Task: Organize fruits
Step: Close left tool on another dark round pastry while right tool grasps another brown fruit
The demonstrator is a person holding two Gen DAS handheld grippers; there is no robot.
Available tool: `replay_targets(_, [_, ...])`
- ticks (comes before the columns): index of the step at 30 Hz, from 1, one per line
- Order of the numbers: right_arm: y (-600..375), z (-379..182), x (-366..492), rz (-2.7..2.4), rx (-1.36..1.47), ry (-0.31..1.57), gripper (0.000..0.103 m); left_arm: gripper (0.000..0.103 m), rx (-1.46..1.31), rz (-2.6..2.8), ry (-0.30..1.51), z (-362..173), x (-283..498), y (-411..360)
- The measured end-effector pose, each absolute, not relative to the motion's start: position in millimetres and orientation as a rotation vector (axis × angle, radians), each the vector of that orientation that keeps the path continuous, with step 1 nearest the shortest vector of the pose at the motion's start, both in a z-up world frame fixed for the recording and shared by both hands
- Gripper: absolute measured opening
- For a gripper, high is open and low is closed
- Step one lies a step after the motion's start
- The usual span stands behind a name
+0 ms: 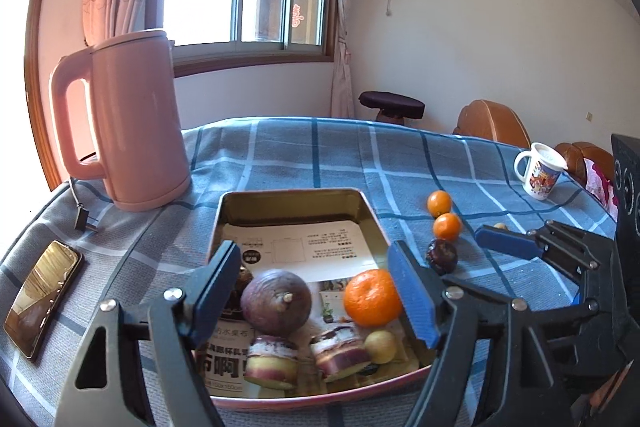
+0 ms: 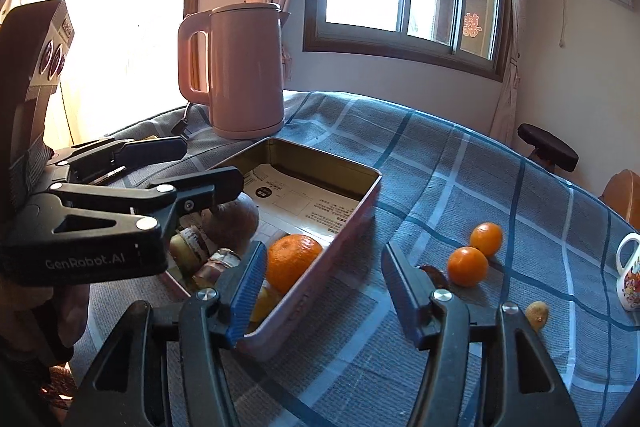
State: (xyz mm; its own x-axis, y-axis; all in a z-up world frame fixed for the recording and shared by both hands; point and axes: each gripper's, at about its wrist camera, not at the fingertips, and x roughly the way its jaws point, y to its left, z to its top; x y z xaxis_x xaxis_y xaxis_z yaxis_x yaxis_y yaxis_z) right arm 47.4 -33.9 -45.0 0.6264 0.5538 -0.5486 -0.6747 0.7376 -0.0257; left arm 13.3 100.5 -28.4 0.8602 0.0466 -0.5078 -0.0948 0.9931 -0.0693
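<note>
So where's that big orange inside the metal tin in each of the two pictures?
Left wrist view: the big orange sits low and right of centre, against the tin's right wall.
Right wrist view: the big orange sits left of centre, just inside the tin's near wall.
Shared landmark: the pink kettle behind the tin.

Tin point(image 1: 362, 205) sits mid-table point(image 1: 280, 143), kettle point(image 1: 132, 123) behind-left of it, phone point(image 1: 42, 297) far left. In tin, near end: big fruit point(image 1: 276, 301) left, orange point(image 1: 370, 297) right, cut pcs point(image 1: 304, 355) in front. Right of tin, on cloth: two oranges point(image 1: 443, 215) in a row, dark fruit point(image 1: 442, 255) nearest. Mug point(image 1: 540, 171) far right.
</note>
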Motion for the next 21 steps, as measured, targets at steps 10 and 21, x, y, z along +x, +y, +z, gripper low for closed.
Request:
replay_targets(10, [-161, -48, 89, 0.389, -0.057, 0.603, 0.061, 0.082, -0.006, -0.097, 0.583, -33, 48, 3])
replay_targets(21, [-205, -62, 109, 0.292, 0.029, 0.662, 0.061, 0.082, 0.079, -0.190, 0.706, -61, 95, -42])
